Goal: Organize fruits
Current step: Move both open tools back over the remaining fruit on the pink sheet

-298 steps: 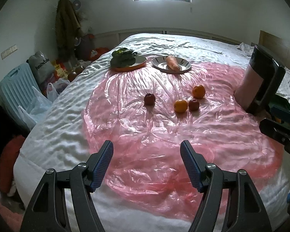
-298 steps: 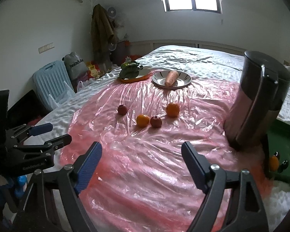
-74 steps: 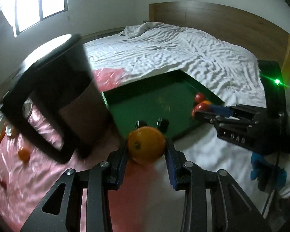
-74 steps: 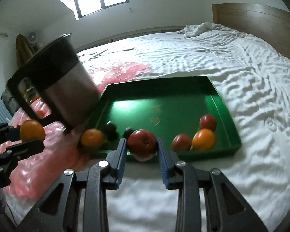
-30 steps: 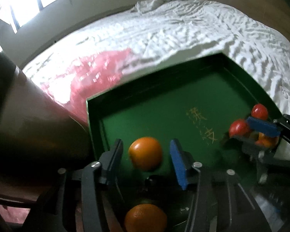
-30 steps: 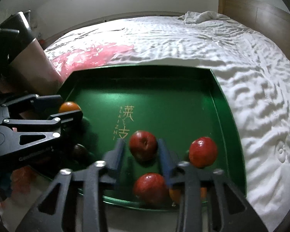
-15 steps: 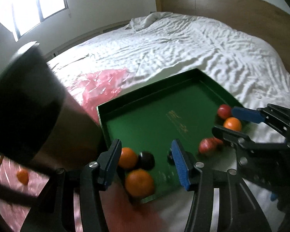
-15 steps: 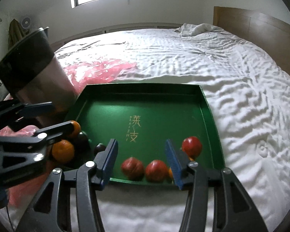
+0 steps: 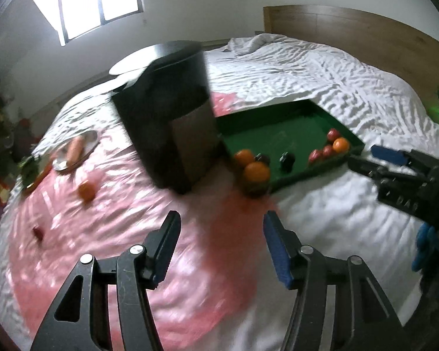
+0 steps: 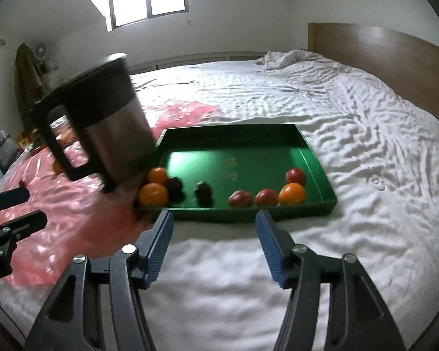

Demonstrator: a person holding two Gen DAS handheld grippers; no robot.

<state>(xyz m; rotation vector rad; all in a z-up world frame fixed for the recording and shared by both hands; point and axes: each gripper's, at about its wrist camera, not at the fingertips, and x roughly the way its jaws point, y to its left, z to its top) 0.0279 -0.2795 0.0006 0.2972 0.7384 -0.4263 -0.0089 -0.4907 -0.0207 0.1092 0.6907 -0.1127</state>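
both grippers empty, swinging out for the last loose fruit

nearest me, my left gripper (image 9: 221, 245) hangs over the pink plastic sheet (image 9: 102, 219) with its jaws opening and nothing between them. my right gripper (image 10: 213, 242) sits above bare white bedding, just short of the green tray's (image 10: 316, 158) near rim, its jaws also opening and empty.

the tray holds the sorted fruit: two oranges (image 10: 152, 194) and two dark fruits (image 10: 203, 190) at the left, red apples (image 10: 240, 199) and one more orange (image 10: 291, 193) at the right.

left of the tray stands a tall dark jug (image 9: 172, 122). beyond it on the sheet, a loose orange (image 9: 86, 191) and a small red fruit (image 9: 38, 232) lie well apart; these are what i judge is left to gather.

to do it well, i'd swing wide of the jug, spread the pads fully before dropping over a fruit, and centre it so it doesn't roll on the slick plastic. farther off, a carrot on a plate (image 9: 74, 150) is no fruit, so i'd leave it.
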